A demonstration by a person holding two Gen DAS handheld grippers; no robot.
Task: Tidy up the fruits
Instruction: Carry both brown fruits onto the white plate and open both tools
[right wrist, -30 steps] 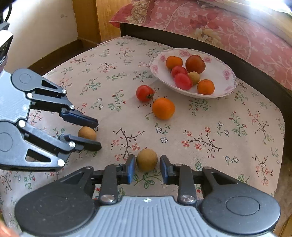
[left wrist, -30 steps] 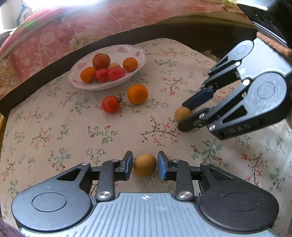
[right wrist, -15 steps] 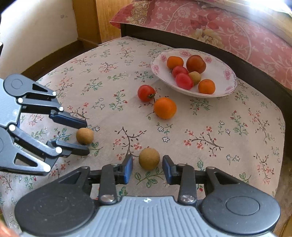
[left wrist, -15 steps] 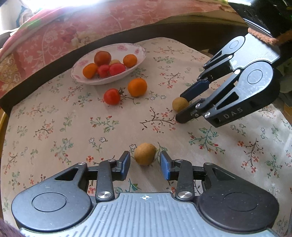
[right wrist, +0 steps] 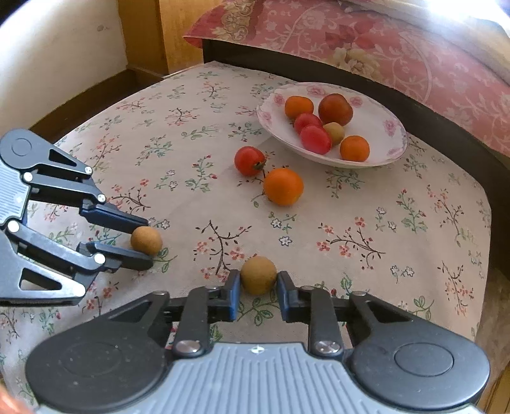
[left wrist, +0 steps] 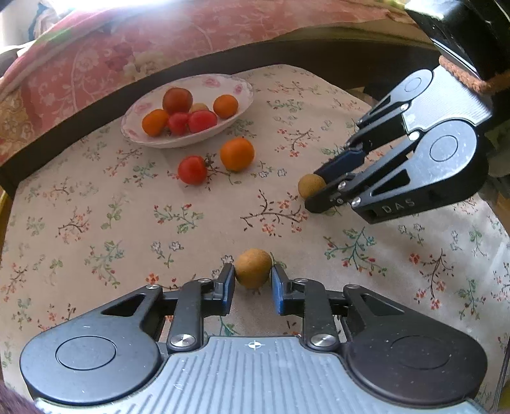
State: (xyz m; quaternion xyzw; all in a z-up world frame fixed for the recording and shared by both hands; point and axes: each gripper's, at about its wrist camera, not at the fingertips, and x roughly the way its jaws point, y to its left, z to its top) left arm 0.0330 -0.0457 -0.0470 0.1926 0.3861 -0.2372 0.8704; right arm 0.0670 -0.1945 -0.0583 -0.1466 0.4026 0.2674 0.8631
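Observation:
A small tan round fruit (left wrist: 253, 268) sits between the tips of my left gripper (left wrist: 252, 280), whose jaws have closed onto its sides; it rests on the cloth. A second tan fruit (right wrist: 258, 275) sits between the tips of my right gripper (right wrist: 258, 286), gripped the same way. Each gripper shows in the other's view: the right one (left wrist: 322, 188), the left one (right wrist: 140, 243). A loose orange (left wrist: 237, 154) and a red tomato (left wrist: 192, 169) lie on the floral tablecloth (left wrist: 95, 223). A white floral bowl (left wrist: 242, 92) holds several oranges and tomatoes.
The bowl also shows in the right wrist view (right wrist: 392, 127) at the far side of the table, beside a dark bed frame (right wrist: 414, 108) with a pink floral quilt (right wrist: 398, 54). A wooden post (right wrist: 178, 28) stands at the back left.
Both grippers backed off slightly from their tan fruits, then moved in again and narrowed their jaws onto them. The other fruits and the bowl have not moved.

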